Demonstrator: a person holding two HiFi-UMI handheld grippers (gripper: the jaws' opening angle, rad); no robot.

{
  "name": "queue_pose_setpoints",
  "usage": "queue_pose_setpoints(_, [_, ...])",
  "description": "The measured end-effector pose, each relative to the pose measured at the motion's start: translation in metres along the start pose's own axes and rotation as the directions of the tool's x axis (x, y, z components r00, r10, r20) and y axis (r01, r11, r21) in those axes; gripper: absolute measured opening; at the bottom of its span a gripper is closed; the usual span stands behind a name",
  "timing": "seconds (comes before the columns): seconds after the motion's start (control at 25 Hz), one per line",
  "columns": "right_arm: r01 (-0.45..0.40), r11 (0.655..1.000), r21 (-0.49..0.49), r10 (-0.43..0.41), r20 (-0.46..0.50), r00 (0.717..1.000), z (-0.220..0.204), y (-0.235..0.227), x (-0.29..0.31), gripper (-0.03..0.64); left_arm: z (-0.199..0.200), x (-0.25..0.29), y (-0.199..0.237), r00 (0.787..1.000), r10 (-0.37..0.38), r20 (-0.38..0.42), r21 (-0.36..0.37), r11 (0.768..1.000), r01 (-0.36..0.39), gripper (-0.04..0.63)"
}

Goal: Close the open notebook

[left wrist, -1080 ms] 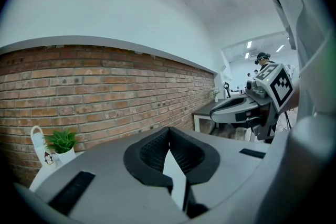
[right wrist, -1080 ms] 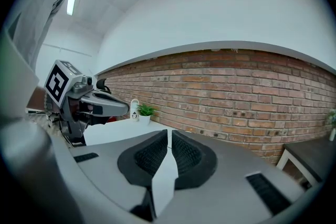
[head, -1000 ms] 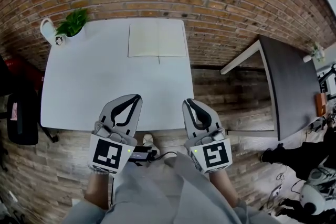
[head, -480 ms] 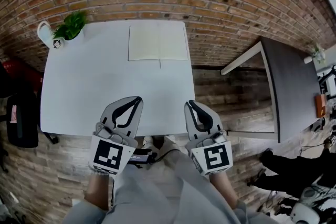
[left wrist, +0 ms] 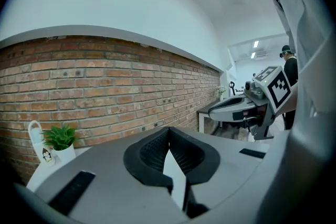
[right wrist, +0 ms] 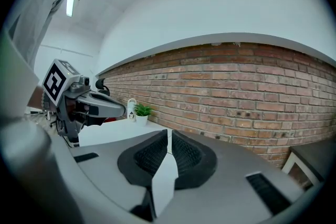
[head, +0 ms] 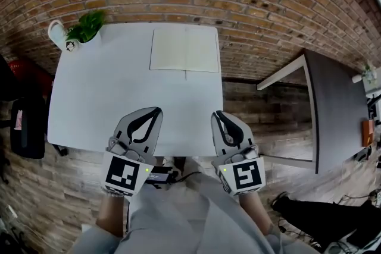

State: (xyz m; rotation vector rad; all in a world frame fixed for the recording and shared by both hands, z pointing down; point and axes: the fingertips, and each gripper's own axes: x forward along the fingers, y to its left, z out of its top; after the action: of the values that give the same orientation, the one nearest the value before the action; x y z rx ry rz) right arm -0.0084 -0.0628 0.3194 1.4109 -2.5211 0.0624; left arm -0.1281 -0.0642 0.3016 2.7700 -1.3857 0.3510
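Note:
The open notebook (head: 184,50) lies flat with pale blank pages at the far edge of the white table (head: 89,98), close to the brick wall. My left gripper (head: 156,110) and right gripper (head: 217,114) hover side by side over the table's near edge, well short of the notebook. Both are shut, with nothing between the jaws. In the left gripper view the black pads (left wrist: 157,152) meet in a closed line, and the right gripper (left wrist: 247,105) shows off to the side. The right gripper view shows the same closed pads (right wrist: 181,152), with the left gripper (right wrist: 84,102) at its left.
A small potted plant (head: 88,25) and a white jug (head: 58,33) stand at the table's far left corner. A grey table (head: 336,110) stands to the right and a black chair (head: 27,128) to the left. The brick wall runs right behind the table.
Both grippers have moved a little forward over the table's near edge, still shut. The notebook lies where it was. A person's legs at the lower right have shifted.

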Motion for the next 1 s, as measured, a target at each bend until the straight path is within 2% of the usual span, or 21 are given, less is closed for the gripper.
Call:
queue_pose_setpoints(0.52, [-0.054, 0.999, 0.006, 0.054, -0.013, 0.998, -0.008, -0.03, 0.018, 0.054, -0.003, 0.035, 0.002, 0.998, 0.052, -0.034, -0.055, 0.997, -0.054, 0.018])
queue_pose_setpoints(0.8, [-0.076, 0.997, 0.009, 0.076, -0.015, 0.997, -0.014, -0.044, 0.032, 0.054, -0.016, 0.058, 0.012, 0.994, 0.079, -0.071, -0.14, 0.986, -0.088, 0.02])
queue_pose_setpoints(0.88, [-0.084, 0.996, 0.012, 0.084, -0.02, 0.996, -0.017, -0.048, 0.036, 0.054, -0.022, 0.066, 0.014, 0.992, 0.079, -0.095, -0.186, 0.978, -0.095, 0.02])
queue_pose_setpoints(1.0, [-0.093, 0.995, 0.018, 0.094, -0.027, 0.995, -0.022, -0.054, 0.042, 0.054, -0.026, 0.08, 0.02, 0.993, 0.083, -0.088, -0.287, 0.952, -0.105, 0.02])
